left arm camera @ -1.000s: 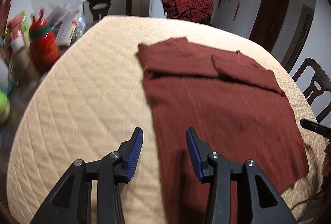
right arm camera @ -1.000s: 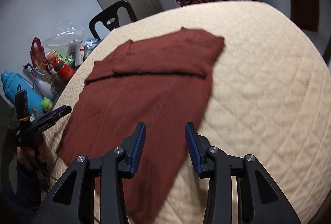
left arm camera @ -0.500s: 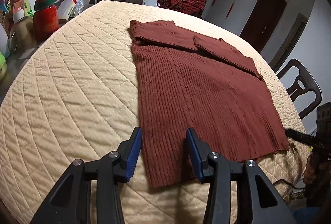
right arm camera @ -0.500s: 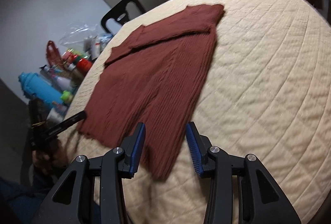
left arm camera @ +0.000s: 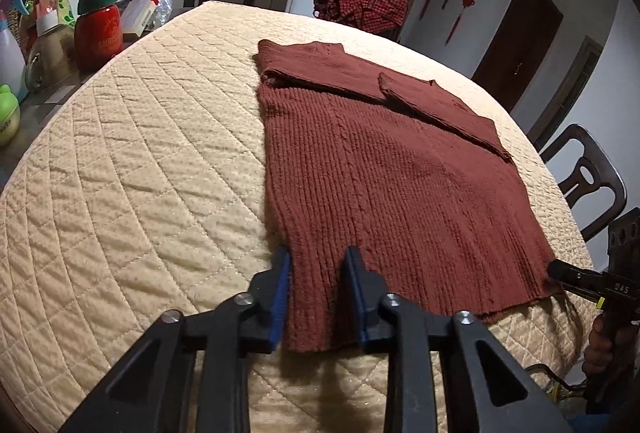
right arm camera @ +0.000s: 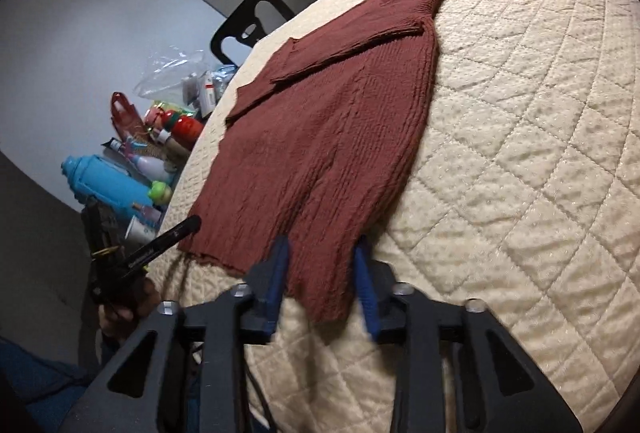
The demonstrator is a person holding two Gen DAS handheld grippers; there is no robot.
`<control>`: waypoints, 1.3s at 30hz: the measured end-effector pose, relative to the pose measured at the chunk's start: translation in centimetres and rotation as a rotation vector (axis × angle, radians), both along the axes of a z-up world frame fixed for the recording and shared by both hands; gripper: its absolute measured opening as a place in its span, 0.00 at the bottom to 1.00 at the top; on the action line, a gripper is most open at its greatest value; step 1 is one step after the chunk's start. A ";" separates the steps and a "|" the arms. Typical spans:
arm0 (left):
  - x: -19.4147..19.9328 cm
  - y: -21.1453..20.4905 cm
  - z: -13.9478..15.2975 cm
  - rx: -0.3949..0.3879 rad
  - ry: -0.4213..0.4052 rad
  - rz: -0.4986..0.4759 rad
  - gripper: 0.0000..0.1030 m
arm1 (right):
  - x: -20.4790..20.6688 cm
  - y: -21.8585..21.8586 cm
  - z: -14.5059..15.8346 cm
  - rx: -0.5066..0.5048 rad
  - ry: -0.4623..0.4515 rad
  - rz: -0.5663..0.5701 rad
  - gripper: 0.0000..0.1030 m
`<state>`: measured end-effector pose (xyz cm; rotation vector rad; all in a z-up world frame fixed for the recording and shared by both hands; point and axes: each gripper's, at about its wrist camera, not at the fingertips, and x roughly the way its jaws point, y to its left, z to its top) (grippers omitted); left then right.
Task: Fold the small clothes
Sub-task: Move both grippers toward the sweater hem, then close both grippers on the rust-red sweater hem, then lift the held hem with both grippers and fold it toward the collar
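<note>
A dark red knit sweater (left arm camera: pixel 384 169) lies flat on the cream quilted table (left arm camera: pixel 140 161), its sleeves folded across the top. It also shows in the right wrist view (right arm camera: pixel 332 121). My left gripper (left arm camera: pixel 318 265) is open, its blue-padded fingers either side of the sweater's near left hem corner. My right gripper (right arm camera: pixel 322 257) is open, its fingers either side of the near right hem corner. Each gripper shows at the edge of the other's view: the right one (left arm camera: pixel 580 277) and the left one (right arm camera: pixel 160 245).
Bottles, a red reindeer jar (left arm camera: pixel 98 29) and plastic bags crowd a side surface left of the table. A blue bottle (right arm camera: pixel 108 185) lies there too. Dark chairs (left arm camera: pixel 588 177) stand around the table; a red checked cloth (left arm camera: pixel 360 1) hangs at the far side.
Both grippers have moved back toward the near edge and down to the sweater's hem. Each now straddles a hem corner. The jaws stay open.
</note>
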<state>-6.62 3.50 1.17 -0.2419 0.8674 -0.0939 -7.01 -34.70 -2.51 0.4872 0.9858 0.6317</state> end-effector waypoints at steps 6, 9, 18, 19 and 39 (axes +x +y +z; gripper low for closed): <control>-0.4 0.8 -0.1 -0.073 0.014 0.008 0.10 | -0.7 -0.4 0.5 0.012 -0.026 -0.005 0.08; -1.2 1.2 0.4 -0.107 0.006 -0.003 0.08 | -1.8 -1.7 1.7 0.032 -0.060 -0.009 0.07; -3.1 3.2 0.9 -0.183 0.009 -0.025 0.08 | -4.0 -4.7 1.6 0.060 -0.009 -0.058 0.07; -2.8 3.3 1.1 -0.195 0.001 -0.029 0.08 | -3.7 -4.5 1.7 0.072 -0.014 -0.054 0.07; 12.8 3.4 7.6 -0.181 -0.228 -0.026 0.08 | 9.9 -4.0 8.6 0.152 -0.259 -0.110 0.07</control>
